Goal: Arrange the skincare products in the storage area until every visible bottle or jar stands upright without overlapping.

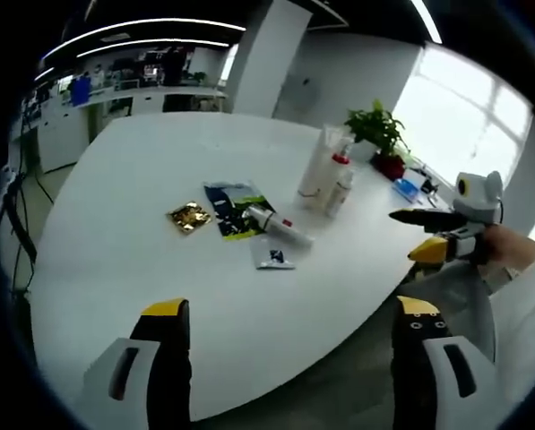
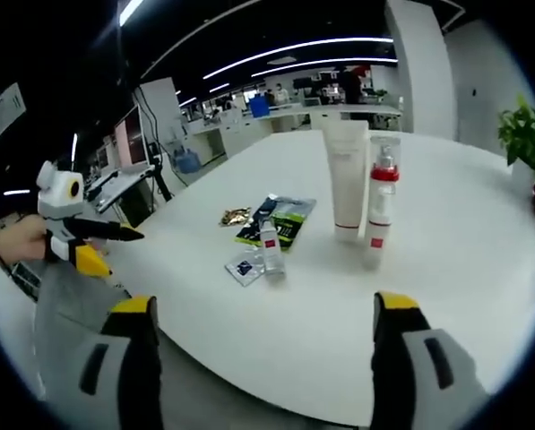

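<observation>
A tall white tube (image 1: 317, 168) (image 2: 346, 177) stands upright on the white table (image 1: 142, 260) (image 2: 446, 296). A slim bottle with a red collar (image 1: 340, 186) (image 2: 381, 202) stands right beside it. A small clear bottle (image 1: 280, 228) (image 2: 269, 246) lies on its side, partly over a dark blue and green sachet (image 1: 231, 204) (image 2: 283, 219). Close by lie a gold packet (image 1: 188, 217) (image 2: 236, 216) and a small flat sachet (image 1: 272, 258) (image 2: 244, 267). My left gripper (image 1: 291, 308) (image 2: 113, 246) and right gripper (image 2: 264, 305) (image 1: 409, 235) are both open and empty, held off the table's near edge.
A potted green plant (image 1: 379, 133) (image 2: 525, 134) stands at the table's far side by the window. A small blue item (image 1: 407, 189) lies near it. Desks and office gear fill the background. Grey floor (image 1: 339, 394) lies below the table's rounded edge.
</observation>
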{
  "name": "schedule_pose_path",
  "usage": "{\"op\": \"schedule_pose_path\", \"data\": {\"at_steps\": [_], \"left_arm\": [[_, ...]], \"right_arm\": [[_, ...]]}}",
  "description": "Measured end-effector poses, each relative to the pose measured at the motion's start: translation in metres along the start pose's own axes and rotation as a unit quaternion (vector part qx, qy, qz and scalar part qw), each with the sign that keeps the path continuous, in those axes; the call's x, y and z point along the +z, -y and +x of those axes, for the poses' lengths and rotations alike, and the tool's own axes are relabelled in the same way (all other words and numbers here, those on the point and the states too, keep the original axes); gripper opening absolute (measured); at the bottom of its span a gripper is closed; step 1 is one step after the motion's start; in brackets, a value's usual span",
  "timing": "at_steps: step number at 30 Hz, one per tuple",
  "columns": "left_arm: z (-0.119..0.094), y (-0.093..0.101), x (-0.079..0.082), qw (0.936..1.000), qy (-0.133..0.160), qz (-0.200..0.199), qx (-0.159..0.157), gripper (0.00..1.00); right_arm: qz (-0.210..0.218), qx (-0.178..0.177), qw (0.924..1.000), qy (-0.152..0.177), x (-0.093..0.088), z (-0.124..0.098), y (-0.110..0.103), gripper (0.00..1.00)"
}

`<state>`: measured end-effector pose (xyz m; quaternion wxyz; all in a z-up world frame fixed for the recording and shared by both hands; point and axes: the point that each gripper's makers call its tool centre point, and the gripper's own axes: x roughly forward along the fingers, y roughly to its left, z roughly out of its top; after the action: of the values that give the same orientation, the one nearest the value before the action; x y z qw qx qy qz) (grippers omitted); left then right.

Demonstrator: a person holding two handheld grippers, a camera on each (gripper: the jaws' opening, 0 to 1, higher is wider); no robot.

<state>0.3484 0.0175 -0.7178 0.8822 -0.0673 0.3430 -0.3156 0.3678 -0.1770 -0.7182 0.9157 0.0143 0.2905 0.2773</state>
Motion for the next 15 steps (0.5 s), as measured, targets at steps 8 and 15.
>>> {"op": "schedule_pose_path", "data": {"at_steps": [8, 15], "left_arm": [[-0.009, 0.005, -0.004, 0.9999, 0.005, 0.008, 0.005, 0.97], [-0.017, 0.002, -0.004, 0.9999, 0.006, 0.01, 0.011, 0.97]], "right_arm": [[0.004, 0.001, 1.0, 0.0, -0.003, -0.004, -0.003, 1.0], [0.008, -0.001, 1.0, 0.002, -0.005, -0.004, 0.0, 1.0]]}}
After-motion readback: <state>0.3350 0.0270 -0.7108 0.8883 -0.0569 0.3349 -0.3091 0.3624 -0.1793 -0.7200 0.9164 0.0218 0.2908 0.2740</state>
